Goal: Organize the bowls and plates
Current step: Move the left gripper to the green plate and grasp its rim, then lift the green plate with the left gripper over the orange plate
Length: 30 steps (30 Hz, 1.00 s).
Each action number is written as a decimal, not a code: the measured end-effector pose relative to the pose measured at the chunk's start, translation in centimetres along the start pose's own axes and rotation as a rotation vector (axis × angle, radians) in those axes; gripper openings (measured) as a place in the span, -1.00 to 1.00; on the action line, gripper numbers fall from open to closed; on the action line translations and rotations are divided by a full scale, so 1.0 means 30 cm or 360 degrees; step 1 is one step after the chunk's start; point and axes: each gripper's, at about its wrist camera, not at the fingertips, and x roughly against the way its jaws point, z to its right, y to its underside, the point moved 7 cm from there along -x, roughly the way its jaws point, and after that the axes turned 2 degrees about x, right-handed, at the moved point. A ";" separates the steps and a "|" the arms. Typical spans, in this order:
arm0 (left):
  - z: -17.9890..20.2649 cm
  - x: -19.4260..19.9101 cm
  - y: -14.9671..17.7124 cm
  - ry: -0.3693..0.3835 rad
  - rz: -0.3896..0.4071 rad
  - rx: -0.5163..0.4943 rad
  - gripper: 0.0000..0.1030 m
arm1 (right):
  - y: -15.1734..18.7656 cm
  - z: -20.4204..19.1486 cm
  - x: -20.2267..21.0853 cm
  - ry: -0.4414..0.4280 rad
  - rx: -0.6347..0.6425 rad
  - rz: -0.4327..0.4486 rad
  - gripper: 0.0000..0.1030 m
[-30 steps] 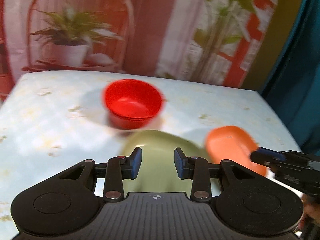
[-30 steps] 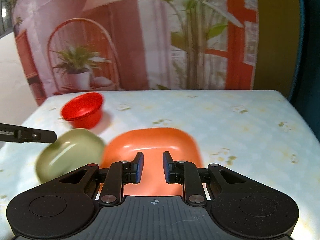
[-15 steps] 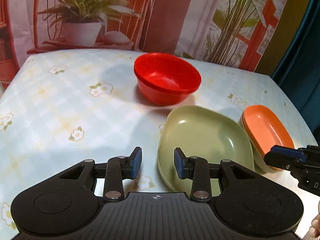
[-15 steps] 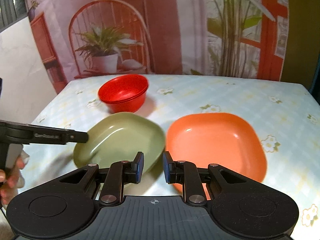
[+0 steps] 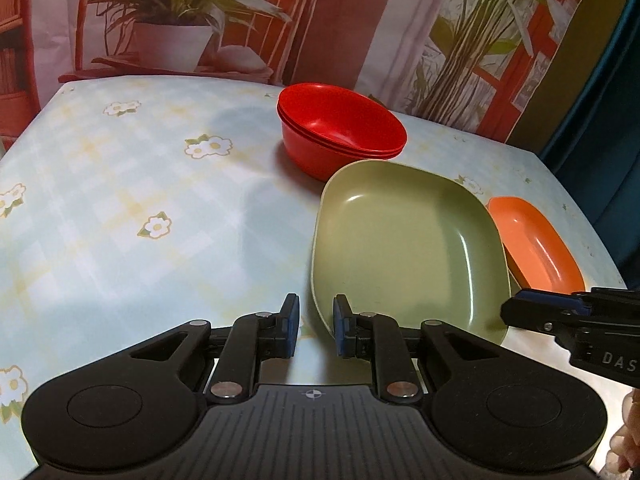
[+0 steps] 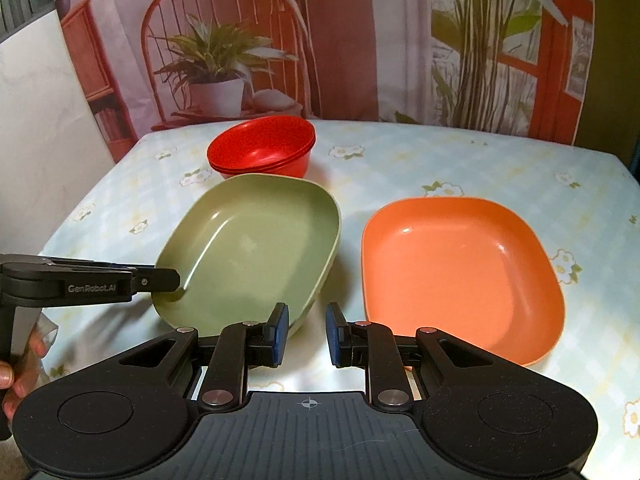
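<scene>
A stack of red bowls (image 5: 340, 128) (image 6: 264, 148) stands at the table's far middle. A green plate (image 5: 404, 240) (image 6: 252, 248) lies in front of it, and an orange plate (image 5: 536, 240) (image 6: 460, 268) lies to its right. My left gripper (image 5: 314, 326) is open and empty, just off the green plate's near left corner; in the right wrist view its fingers (image 6: 152, 280) reach that plate's rim. My right gripper (image 6: 306, 334) is open and empty, above the gap between the two plates; it shows in the left wrist view (image 5: 520, 312).
The table (image 5: 120, 208) has a pale blue checked cloth with flowers. A printed backdrop (image 6: 360, 40) with a chair and plants hangs behind it. A white wall (image 6: 40, 120) is at the left, a dark curtain (image 5: 600, 100) at the right.
Both grippers have pulled back and risen, so the plates and bowls now sit lower and clearer in view. The green plate now lies flat beside the orange plate. Both grippers stay open.
</scene>
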 end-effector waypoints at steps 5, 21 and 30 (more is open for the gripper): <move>-0.004 -0.002 0.003 0.0006 0.0001 0.0011 -0.63 | -0.006 -0.015 -0.024 -0.0026 0.0021 -0.0008 -0.73; 0.077 0.125 -0.081 0.0032 0.0113 -0.0019 -0.70 | -0.111 0.012 0.022 -0.0078 0.0055 0.0093 -0.80; 0.248 0.130 -0.100 0.0111 0.0104 -0.0093 -0.64 | -0.192 0.151 0.106 -0.0071 0.0090 0.0149 -0.82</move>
